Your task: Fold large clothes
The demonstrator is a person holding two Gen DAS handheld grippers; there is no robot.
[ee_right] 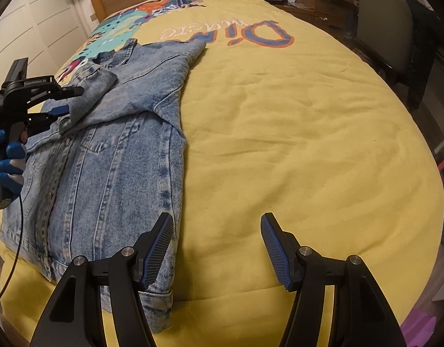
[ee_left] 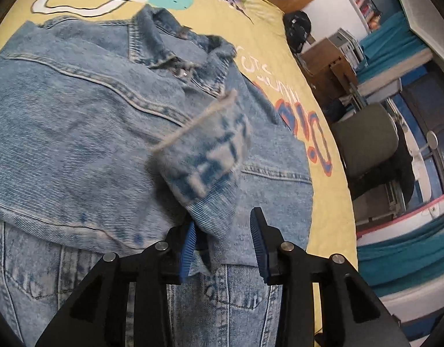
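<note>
Denim jacket (ee_right: 112, 150) lies on the yellow bedspread (ee_right: 294, 144), filling the left half of the right wrist view, long axis running from the hem at lower left up to the collar at upper left. Left gripper (ee_left: 222, 245) has its jaws apart, with the sleeve (ee_left: 204, 159) draped between them against the left pad; grip looks loose or released. Right gripper (ee_right: 216, 248) is wide apart, empty, at the jacket's side edge near the hem. Likely next: fold along that axis; the right gripper is nearer the hem.

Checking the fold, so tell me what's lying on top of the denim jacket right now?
A folded-over sleeve lies across the denim jacket, its cuff between the left gripper pads. The front panel beneath the sleeve is hidden.
</note>
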